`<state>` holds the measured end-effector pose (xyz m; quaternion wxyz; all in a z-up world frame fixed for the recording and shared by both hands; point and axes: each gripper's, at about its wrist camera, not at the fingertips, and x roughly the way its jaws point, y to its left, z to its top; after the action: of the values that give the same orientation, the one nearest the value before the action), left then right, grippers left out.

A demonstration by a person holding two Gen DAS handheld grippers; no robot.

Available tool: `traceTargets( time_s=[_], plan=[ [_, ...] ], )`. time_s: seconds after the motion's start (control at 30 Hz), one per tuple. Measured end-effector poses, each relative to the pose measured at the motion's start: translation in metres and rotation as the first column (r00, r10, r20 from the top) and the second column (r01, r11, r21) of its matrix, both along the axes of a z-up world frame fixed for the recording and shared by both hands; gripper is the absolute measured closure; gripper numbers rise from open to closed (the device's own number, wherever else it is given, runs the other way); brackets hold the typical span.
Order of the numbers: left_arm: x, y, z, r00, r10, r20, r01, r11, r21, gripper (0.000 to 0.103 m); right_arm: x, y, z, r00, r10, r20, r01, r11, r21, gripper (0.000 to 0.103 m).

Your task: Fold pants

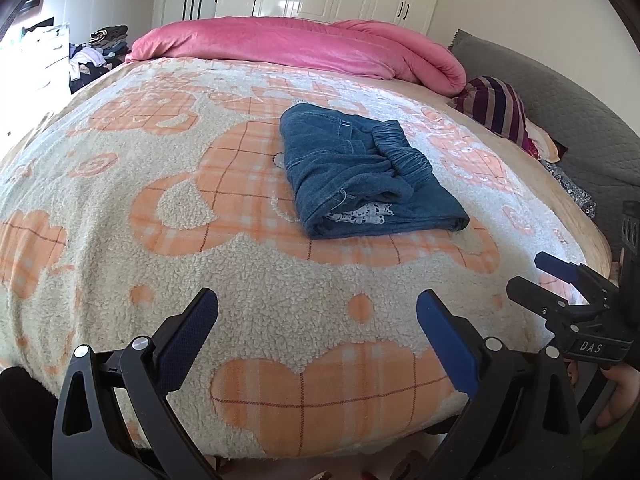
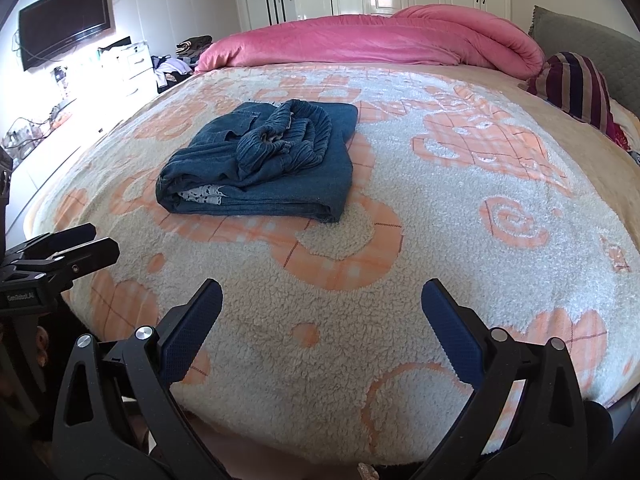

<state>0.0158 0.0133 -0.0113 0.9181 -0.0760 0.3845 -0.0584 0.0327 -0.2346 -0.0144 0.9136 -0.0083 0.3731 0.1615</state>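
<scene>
Folded pants [image 1: 368, 172] lie on the blanket [image 1: 120, 184]; left gripper [image 1: 318, 330] and right gripper [image 2: 322, 320] both wide open, empty.

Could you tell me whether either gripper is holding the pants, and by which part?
Nothing is held: the left gripper and right gripper are open, and the folded pants lie untouched.

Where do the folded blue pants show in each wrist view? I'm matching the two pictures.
Left wrist: the folded pants lie right of centre on the fleece blanket.
Right wrist: the folded pants lie left of centre.
Shared landmark: the pink duvet behind them.
</scene>
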Motion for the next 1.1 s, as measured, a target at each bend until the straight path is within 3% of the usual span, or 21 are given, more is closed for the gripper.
traceTargets(
  time_s=[1.1],
  plan=[
    [-0.0014, 0.0031, 0.0066, 1.0, 0.002, 0.011, -0.002, 1.0, -0.004, 0.004, 0.0003, 0.0008, 0.002, 1.0, 0.004, -0.008, -0.004, 1.0, -0.003, 0.009]
  ],
)
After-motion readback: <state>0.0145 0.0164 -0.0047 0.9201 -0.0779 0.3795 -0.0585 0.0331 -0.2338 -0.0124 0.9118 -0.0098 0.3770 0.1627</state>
